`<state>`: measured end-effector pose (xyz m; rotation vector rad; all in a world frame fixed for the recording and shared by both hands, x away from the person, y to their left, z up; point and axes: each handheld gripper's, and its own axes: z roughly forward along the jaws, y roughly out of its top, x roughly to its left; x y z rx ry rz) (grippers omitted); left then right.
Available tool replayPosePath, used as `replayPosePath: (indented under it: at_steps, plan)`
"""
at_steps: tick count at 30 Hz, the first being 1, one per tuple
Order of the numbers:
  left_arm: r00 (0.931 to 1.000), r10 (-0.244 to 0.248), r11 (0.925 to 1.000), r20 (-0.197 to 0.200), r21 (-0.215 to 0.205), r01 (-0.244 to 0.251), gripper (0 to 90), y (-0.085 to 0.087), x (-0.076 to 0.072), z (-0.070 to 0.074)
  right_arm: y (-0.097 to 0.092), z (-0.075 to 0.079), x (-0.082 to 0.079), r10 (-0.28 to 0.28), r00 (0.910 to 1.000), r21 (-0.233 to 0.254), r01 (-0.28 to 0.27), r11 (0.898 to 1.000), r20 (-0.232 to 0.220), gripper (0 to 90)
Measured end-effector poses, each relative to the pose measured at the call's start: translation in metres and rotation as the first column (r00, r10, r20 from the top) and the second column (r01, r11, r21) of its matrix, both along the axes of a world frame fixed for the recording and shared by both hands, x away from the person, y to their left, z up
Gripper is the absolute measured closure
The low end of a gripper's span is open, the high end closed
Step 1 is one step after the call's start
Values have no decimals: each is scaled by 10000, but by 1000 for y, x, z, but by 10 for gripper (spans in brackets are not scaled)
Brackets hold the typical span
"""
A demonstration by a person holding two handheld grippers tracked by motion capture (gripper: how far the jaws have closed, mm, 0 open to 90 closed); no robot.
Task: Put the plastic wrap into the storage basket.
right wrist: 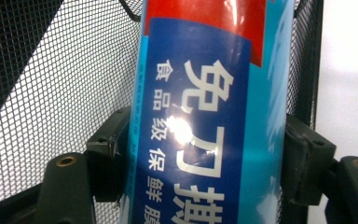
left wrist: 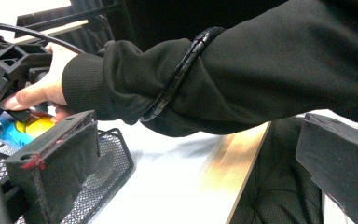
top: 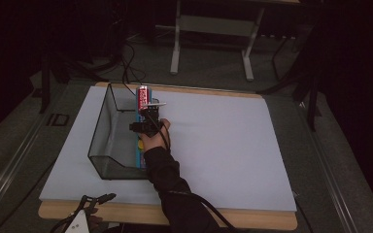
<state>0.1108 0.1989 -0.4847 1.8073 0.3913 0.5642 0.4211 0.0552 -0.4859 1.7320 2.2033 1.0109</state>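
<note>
The right gripper (top: 148,119) clamps a blue cling-film box (right wrist: 209,121), reading 免刀, top cropped, against the mesh basket (top: 104,131); left gripper (top: 94,201) gapes.

Right claw (top: 147,112) out over the worktop (top: 223,141), far from the near edge. Long box (right wrist: 205,116) squeezed between its two jaws, one jaw on each side. Wire basket (top: 108,141) just left of this claw, on the worktop, box along the basket's right wall. Sleeve (top: 167,179) behind this claw, toward the near edge. Left claw (top: 94,200) near and to the left, at the worktop's near edge.
</note>
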Motion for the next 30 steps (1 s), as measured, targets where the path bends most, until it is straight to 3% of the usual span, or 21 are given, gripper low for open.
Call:
replayPosePath:
  at_steps: [7,11,15,21,27,30]
  plan:
    - [10000,-10,10000,-19,22,10,3,0,0,0,-1,4,-1,428,9984,-538,-408,9977,366,247]
    - [10000,-10,10000,-13,63,11,3,-1,0,-1,-8,14,-3,808,9947,-299,-790,9964,643,178]
    - [10000,-17,10000,-37,61,18,3,-1,1,-1,-16,25,-3,1418,9869,-593,-1374,9887,773,146]
    - [10000,-21,10000,-91,50,22,3,-1,1,-1,-34,37,-15,2444,9613,-1107,-2311,9666,1273,136]
    - [9999,-3,10000,-117,60,3,3,-2,1,-2,-54,44,-29,3183,9369,-978,-3066,9468,1446,131]
    - [9999,14,10000,-122,58,-13,3,-2,1,-2,-64,48,-37,3400,9239,-880,-3293,9401,1752,129]
